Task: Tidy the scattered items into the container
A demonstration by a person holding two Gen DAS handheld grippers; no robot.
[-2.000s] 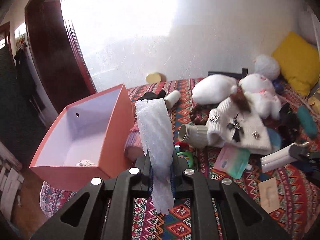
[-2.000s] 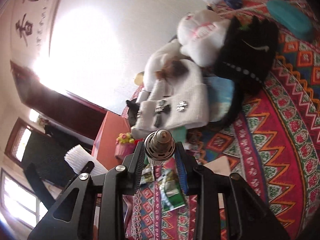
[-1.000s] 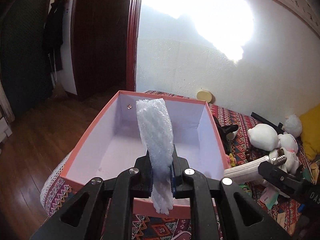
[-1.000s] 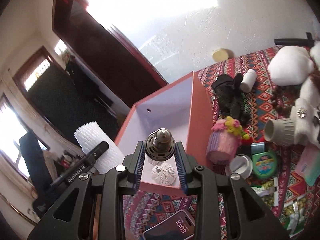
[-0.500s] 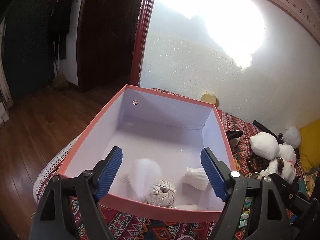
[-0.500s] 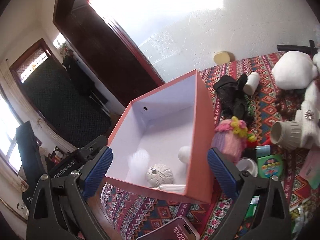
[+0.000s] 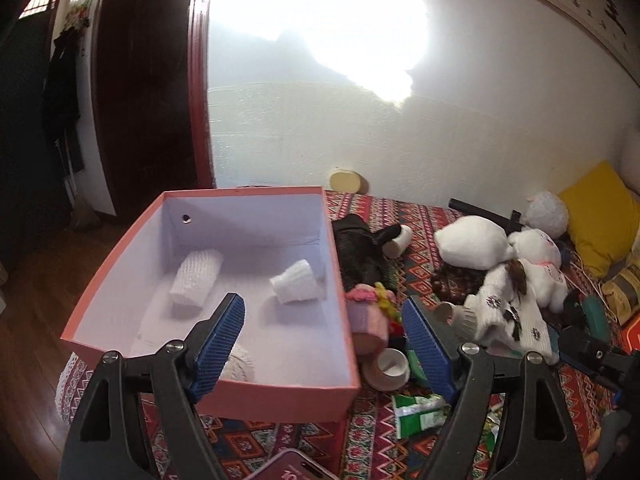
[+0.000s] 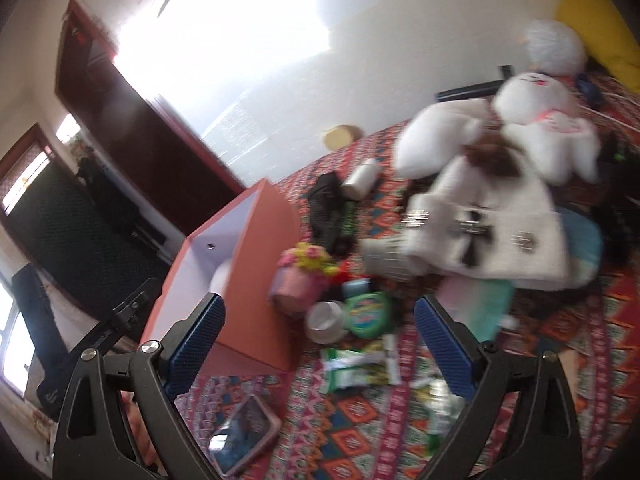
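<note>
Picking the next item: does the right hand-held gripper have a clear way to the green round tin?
Probably yes: right hand-held gripper is open, and the green round tin lies uncovered just ahead, though a white cup touches it.

We note a dark wooden door [image 7: 144, 92] beside the white wall [image 7: 460, 152]. A patterned cloth [image 7: 424, 216] covers the surface; wooden floor [image 7: 32, 320] lies below.

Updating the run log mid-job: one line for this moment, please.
left hand-held gripper: open, empty | right hand-held gripper: open, empty | pink box: holds foam sleeve, white bulb, twine ball | clutter beside box
</note>
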